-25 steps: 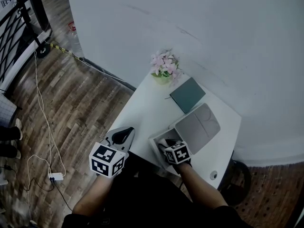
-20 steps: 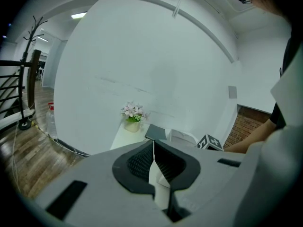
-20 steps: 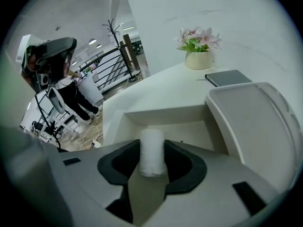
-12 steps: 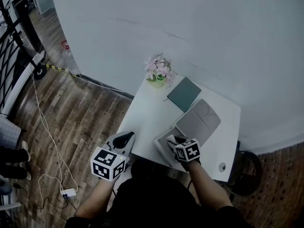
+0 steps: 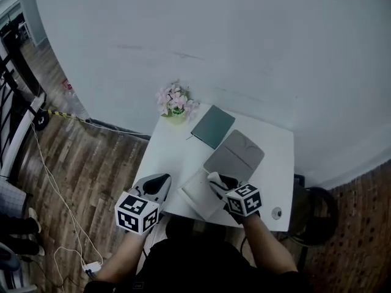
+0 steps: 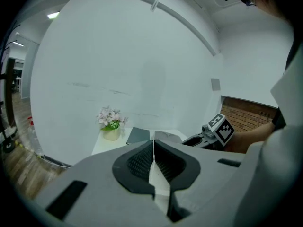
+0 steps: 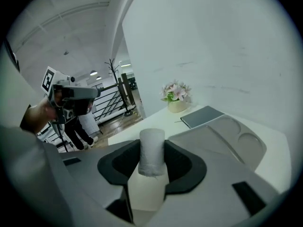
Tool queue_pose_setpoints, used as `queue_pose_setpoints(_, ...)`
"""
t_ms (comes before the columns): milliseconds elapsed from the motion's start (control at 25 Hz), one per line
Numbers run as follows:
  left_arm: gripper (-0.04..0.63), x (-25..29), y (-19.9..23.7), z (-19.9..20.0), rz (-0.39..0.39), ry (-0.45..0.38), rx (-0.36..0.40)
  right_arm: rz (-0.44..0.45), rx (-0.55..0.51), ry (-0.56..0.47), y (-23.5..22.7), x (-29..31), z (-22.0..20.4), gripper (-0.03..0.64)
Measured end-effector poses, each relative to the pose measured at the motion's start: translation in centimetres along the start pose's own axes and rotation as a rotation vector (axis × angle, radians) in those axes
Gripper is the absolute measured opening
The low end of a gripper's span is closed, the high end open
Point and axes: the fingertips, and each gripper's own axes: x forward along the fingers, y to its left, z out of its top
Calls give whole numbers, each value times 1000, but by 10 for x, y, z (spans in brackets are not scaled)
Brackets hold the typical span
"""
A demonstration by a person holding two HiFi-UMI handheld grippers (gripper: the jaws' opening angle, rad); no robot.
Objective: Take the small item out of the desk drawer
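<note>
Head view: both forearms reach forward from the body at the near edge of the bench [image 5: 174, 154]. The left gripper [image 5: 160, 180] hangs off the front-left corner, nose toward the wall. The right gripper [image 5: 215, 179] tilts downward over the right end of the open drawer [image 5: 194, 195].

Left gripper view: jaws pressed together with nothing between them; clenched and empty.

Right gripper view: jaws clamped on a small white roll [image 7: 152, 148]. It stands upright between the pads, clear of the drawer, with the bench top behind it.
</note>
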Motion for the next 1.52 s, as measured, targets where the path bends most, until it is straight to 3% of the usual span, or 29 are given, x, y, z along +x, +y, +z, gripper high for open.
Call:
queue_pose_setpoints(400,15,65,-73,46,44,-63,41,135,-49,-232,-46,-108,37,156)
queue_pose_setpoints(600,15,73,-102,64,67,-91,65,260,39,-381,-51,-157,58,156)
queue_pose_setpoints(800,15,72,-113,77,85,-107,108,321,53,-494,-47,-193,79,156)
queue_pose_setpoints(920,15,67,-113,85,80,-131,86,374,65,-581,-44,-215,96,156)
queue_pose_setpoints(1160,15,53,-110,100,84,-169,66,344,2,-667,-42,-250,115,156)
queue_pose_setpoints(1360,15,48,-102,108,96,-177,96,292,-18,-770,-47,-278,124,155)
queue_pose_setpoints(1520,15,48,-97,111,117,-172,142,226,-27,-797,-54,-289,118,155)
